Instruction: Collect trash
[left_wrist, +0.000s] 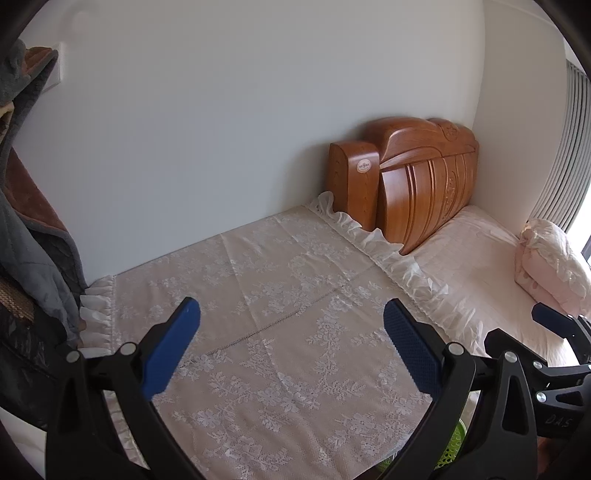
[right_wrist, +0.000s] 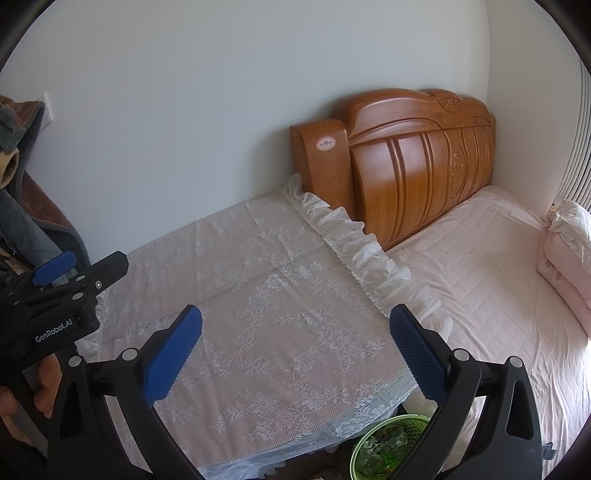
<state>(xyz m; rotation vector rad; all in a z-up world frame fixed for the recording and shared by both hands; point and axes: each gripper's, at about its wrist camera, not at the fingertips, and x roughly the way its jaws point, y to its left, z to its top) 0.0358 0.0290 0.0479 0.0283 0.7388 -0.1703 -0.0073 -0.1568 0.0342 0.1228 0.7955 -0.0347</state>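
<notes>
A white lace cloth (left_wrist: 280, 332) covers the tabletop (right_wrist: 258, 369), its ruffled far edge meeting a pink bed (right_wrist: 480, 266) with a carved wooden headboard (right_wrist: 417, 162) in the corner of white walls. The left tool (left_wrist: 291, 328) and the right tool (right_wrist: 295, 334) both hover over the cloth, fingers spread apart, holding nothing. Only the right view shows the green trash basket (right_wrist: 388, 443) plainly, paper scraps inside, below the tabletop's near right corner; the left view catches just its rim.

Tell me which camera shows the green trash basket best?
Right wrist: the green trash basket shows its rim and crumpled contents below the lace-covered table's edge. Left wrist catches only a green sliver behind its own finger.
</notes>
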